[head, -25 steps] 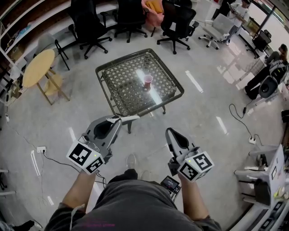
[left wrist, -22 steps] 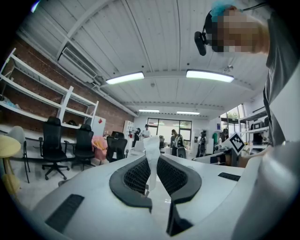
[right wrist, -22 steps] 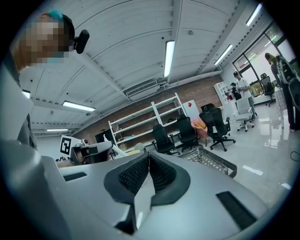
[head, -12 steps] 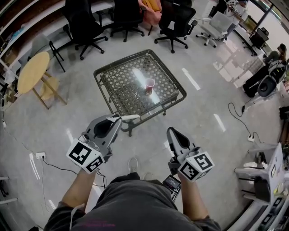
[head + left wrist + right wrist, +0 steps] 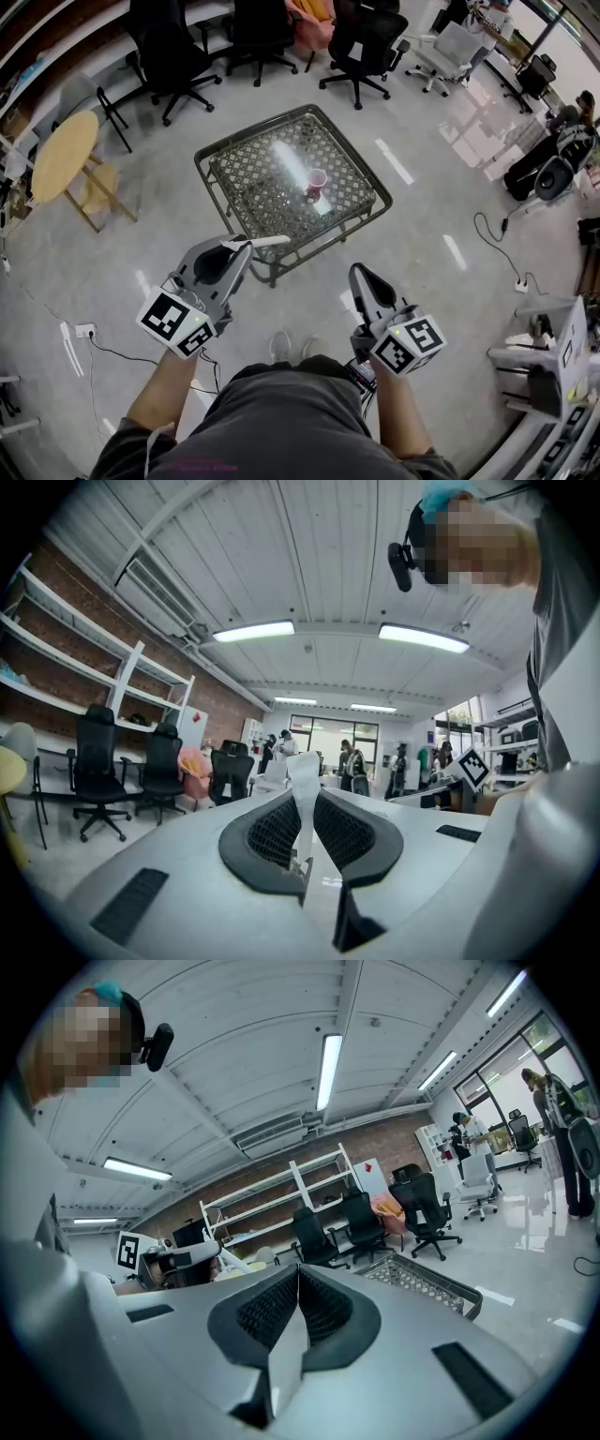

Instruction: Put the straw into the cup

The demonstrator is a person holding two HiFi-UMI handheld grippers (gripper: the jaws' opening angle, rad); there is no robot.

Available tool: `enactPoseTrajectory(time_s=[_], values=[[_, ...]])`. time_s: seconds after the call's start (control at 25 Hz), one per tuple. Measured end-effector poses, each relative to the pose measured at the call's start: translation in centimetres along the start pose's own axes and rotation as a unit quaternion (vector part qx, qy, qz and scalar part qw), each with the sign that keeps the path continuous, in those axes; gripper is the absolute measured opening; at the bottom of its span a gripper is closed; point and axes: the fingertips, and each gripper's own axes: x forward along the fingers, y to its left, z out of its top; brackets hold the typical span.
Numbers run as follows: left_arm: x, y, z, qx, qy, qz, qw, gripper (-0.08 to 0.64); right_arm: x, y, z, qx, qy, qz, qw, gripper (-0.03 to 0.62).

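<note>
Your left gripper [image 5: 240,247] is clamped on the white straw [image 5: 269,242]. The straw runs up between the pads and projects beyond the jaw tips. Your right gripper [image 5: 357,271] has its jaws pressed together with nothing between them. The pink cup [image 5: 316,180] stands upright on the table [image 5: 258,192], slightly off centre toward the right corner. Both grippers are short of the table's near corner, well apart from the cup.

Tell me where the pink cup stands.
In the head view, the pink cup stands on the lattice-topped table near picture centre, toward the table's right side.
</note>
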Motion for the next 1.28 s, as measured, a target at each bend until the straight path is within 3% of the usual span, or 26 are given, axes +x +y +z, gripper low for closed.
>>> enactPoseTrajectory(time_s=[0.68,1.28], values=[[5.6,4.5,0.0,-0.001,0.006,0.007,1.0,0.049,5.6,-4.3,2.6,0.008,-0.014,0.021,1.0,0.014],[15.2,8.2,-0.9,-0.014,0.028,0.028,0.9991,0.049,12.5,-12.6,4.6,0.016,0.02,0.054,0.998,0.014]])
